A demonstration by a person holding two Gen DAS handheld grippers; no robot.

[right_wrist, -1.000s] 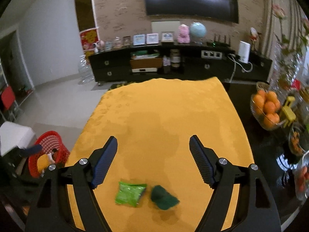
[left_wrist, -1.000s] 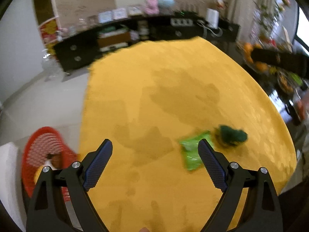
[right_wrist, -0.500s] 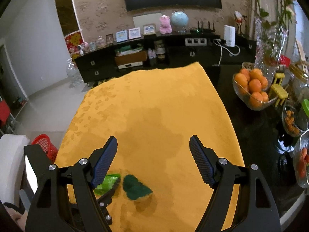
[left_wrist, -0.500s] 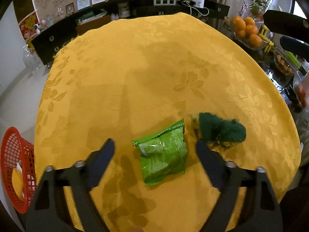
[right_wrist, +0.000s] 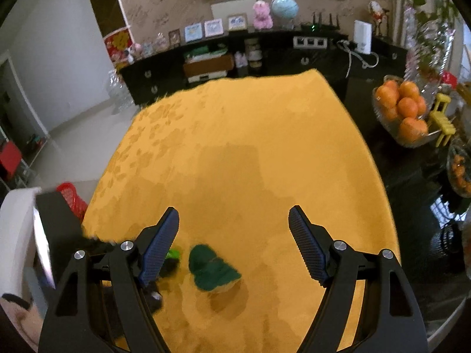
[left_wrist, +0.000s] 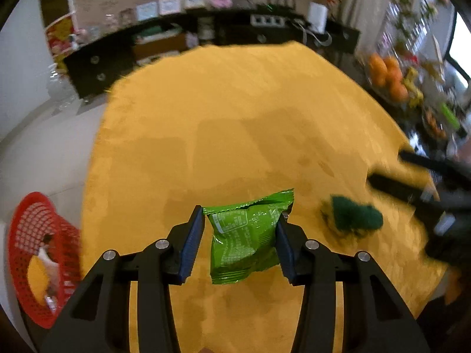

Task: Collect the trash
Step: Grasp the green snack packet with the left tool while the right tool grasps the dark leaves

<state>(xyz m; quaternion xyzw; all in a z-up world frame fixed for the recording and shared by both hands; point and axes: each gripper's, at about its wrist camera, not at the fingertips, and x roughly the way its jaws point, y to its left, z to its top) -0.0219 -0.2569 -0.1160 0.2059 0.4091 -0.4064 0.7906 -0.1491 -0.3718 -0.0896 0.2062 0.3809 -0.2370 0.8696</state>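
My left gripper [left_wrist: 240, 232] is shut on a green snack wrapper [left_wrist: 245, 238] and holds it just above the yellow tablecloth [left_wrist: 235, 123]. A dark green scouring pad [left_wrist: 354, 216] lies on the cloth to its right. In the right wrist view the same pad [right_wrist: 212, 267] lies between the fingers of my right gripper [right_wrist: 234, 241], which is open, empty and above it. A sliver of the green wrapper [right_wrist: 173, 254] shows behind the right gripper's left finger. A red basket [left_wrist: 35, 259] with some trash inside stands on the floor, left of the table.
A glass bowl of oranges [right_wrist: 403, 108] and small dishes sit on the dark table part at the right. A black TV cabinet [right_wrist: 235, 58] runs along the far wall. The left gripper's body [right_wrist: 59, 229] is at the right wrist view's left edge.
My left gripper came down over the green wrapper, closed on it and lifted it slightly. The right gripper has moved closer, over the green pad, still open.
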